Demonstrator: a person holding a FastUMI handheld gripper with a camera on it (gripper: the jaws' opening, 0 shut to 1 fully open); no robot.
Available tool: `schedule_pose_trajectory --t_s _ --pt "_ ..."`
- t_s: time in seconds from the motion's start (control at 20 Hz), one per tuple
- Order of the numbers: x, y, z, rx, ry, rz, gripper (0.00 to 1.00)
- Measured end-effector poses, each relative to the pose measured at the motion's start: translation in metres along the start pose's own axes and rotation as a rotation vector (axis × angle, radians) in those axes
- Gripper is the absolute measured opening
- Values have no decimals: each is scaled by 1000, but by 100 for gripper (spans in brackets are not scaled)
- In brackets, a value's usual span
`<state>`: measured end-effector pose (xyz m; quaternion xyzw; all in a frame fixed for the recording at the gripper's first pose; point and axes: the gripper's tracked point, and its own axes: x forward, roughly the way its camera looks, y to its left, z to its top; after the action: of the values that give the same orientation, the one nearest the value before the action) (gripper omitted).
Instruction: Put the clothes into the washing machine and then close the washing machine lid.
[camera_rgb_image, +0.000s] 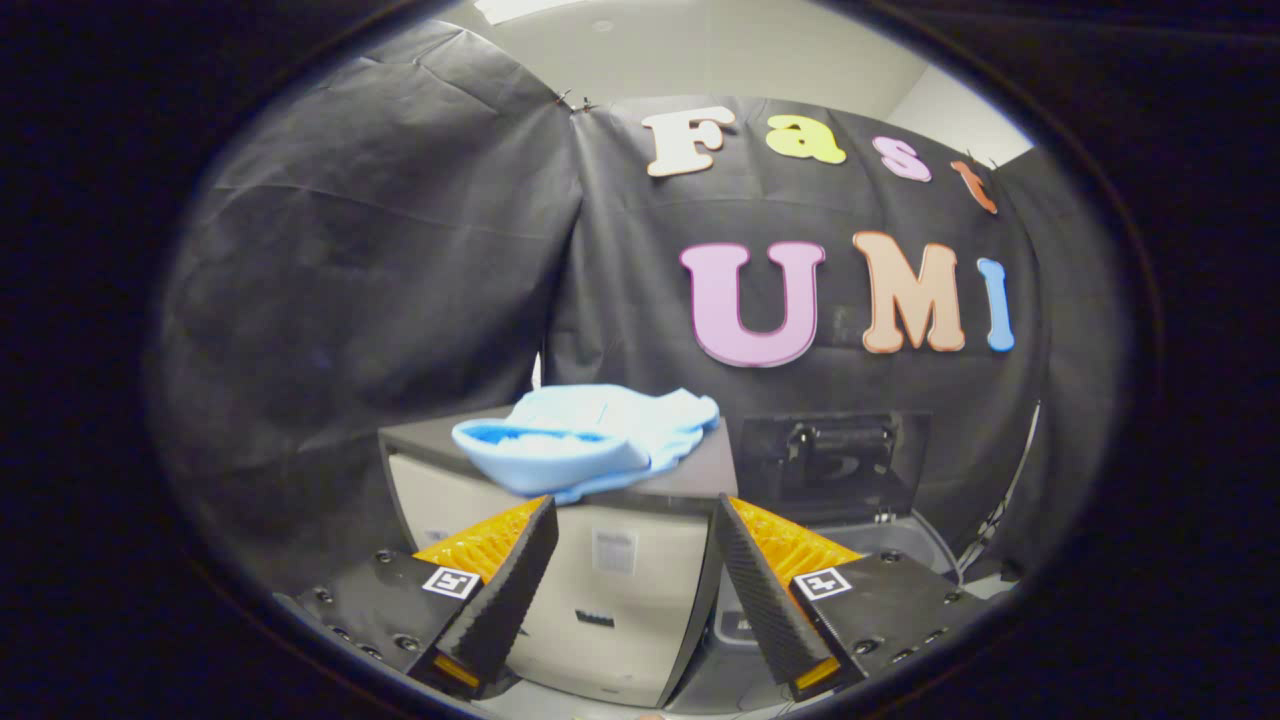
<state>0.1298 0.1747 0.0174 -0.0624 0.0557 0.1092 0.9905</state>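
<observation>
A light blue garment lies crumpled on the dark top of a pale cabinet, just beyond my fingertips and a little above them. My gripper is open, its two fingers spread wide with nothing between them but the cabinet's front. To the right of the cabinet stands the washing machine, grey, with its dark lid raised upright against the booth wall. Its opening is mostly hidden behind my right finger.
The cabinet's front face carries a small label and a handle slot. Black cloth walls close in behind and to the left. A pale ceiling shows above the cloth.
</observation>
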Motion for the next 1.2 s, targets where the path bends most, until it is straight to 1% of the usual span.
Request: schedule_pose_trajectory --t_s 0.1,0.2,0.25,0.4,0.5,0.55,0.65,0.75,0.8,0.95,1.0,1.05,1.1,1.15,1.2 --pt "21 18 23 39 0 52 98" --pt "42 26 42 65 16 72 98" --pt "54 30 50 74 23 69 98" --pt "93 48 59 68 55 94 97" --pt "122 52 63 12 75 81 97" --pt "134 58 59 -7 102 73 97" --pt "159 81 44 -62 188 110 98" --pt "180 102 27 -78 282 128 98" --pt "190 109 18 -107 325 133 98" --pt "200 128 -21 -173 483 179 98" --pt "203 131 -29 -176 516 193 99" --pt "208 129 -29 -172 510 190 98" --pt "211 125 -29 -165 506 176 99" --pt "207 121 -33 -150 534 160 98" --pt "206 122 -38 -112 549 155 99"
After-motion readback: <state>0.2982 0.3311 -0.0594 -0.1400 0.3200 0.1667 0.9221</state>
